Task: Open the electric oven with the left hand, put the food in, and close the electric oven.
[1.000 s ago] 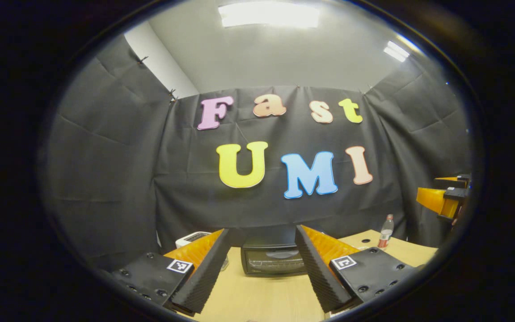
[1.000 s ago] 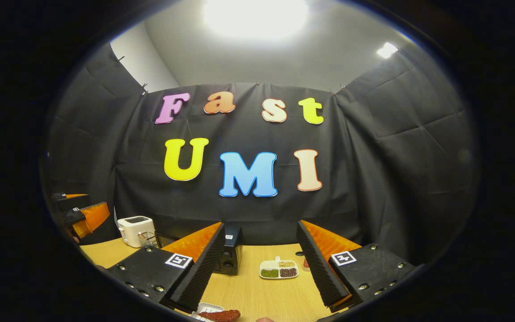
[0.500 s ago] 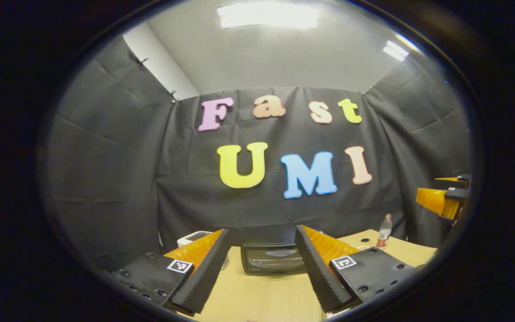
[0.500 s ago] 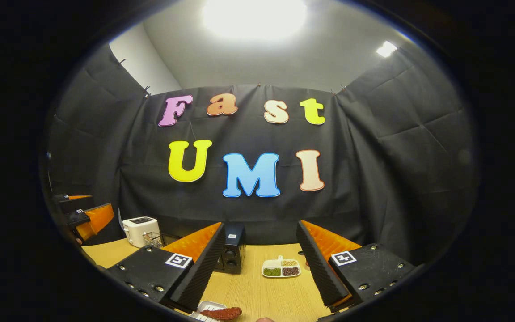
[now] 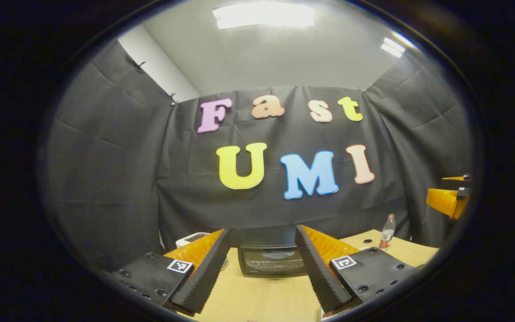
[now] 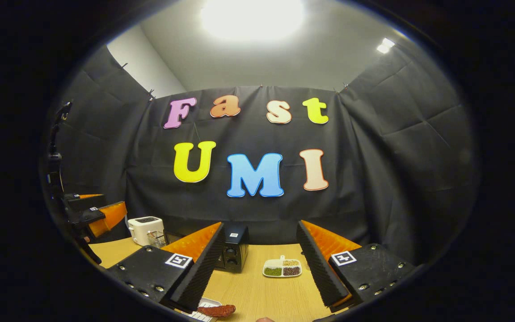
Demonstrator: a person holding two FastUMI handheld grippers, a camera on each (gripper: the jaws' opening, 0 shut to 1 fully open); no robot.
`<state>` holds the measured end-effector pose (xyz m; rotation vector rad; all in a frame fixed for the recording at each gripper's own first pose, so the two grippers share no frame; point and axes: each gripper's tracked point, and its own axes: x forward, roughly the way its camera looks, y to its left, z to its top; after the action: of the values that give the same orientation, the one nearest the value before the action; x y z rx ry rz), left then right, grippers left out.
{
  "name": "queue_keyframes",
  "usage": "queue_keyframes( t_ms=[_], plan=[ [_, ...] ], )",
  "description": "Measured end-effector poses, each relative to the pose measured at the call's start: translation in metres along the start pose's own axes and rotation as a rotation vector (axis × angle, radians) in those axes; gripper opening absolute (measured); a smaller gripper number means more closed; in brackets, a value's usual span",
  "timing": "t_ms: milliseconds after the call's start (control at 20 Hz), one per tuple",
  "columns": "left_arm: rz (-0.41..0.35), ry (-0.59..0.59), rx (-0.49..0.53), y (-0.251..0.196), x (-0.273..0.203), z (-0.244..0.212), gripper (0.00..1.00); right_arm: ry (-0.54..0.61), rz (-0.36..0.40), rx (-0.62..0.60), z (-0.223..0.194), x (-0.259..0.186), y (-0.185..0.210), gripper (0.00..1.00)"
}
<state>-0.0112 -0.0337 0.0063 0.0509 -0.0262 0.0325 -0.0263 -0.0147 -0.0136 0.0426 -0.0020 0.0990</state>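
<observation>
The black electric oven (image 5: 272, 260) stands at the back of the wooden table, door closed, framed between the fingers of my left gripper (image 5: 262, 266), which is open and some way short of it. In the right gripper view the oven's side with knobs (image 6: 234, 254) pokes out behind the left finger. A reddish piece of food (image 6: 216, 310) lies on a white plate (image 6: 202, 314) at the near table edge, just below my right gripper (image 6: 257, 264), which is open and empty. The right gripper (image 5: 449, 200) hangs at the far right of the left gripper view. The left gripper (image 6: 99, 216) shows at the left of the right gripper view.
A white toaster (image 6: 145, 229) with a small glass beside it stands at the table's back left. A divided white dish of beans (image 6: 282, 269) sits mid-table. A drink bottle (image 5: 387, 231) stands at the right rear. Bare wooden table (image 6: 262, 295) lies ahead.
Both views have panned slightly. The oven has grown a little in the left gripper view; the right gripper has slid toward that view's right edge. Food and plate shifted left in the right gripper view.
</observation>
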Motion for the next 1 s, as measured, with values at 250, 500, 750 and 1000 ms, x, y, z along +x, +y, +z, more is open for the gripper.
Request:
queue_keyframes(
  t_ms=[250, 500, 750, 1000],
  plan=[
    [-0.032, -0.001, -0.009, -0.009, 0.045, -0.009, 0.97, 0.000, -0.021, -0.001, 0.000, 0.012, -0.002, 0.97],
    [-0.083, -0.012, -0.030, -0.008, 0.106, -0.022, 1.00, -0.015, -0.104, -0.028, 0.003, 0.036, -0.002, 0.97],
    [-0.123, 0.030, -0.042, -0.007, 0.159, -0.062, 0.97, 0.009, -0.166, -0.036, -0.004, 0.055, 0.005, 0.97],
    [-0.159, 0.098, -0.061, -0.015, 0.199, -0.116, 0.97, 0.035, -0.222, -0.065, -0.011, 0.065, 0.005, 0.97]
  ],
)
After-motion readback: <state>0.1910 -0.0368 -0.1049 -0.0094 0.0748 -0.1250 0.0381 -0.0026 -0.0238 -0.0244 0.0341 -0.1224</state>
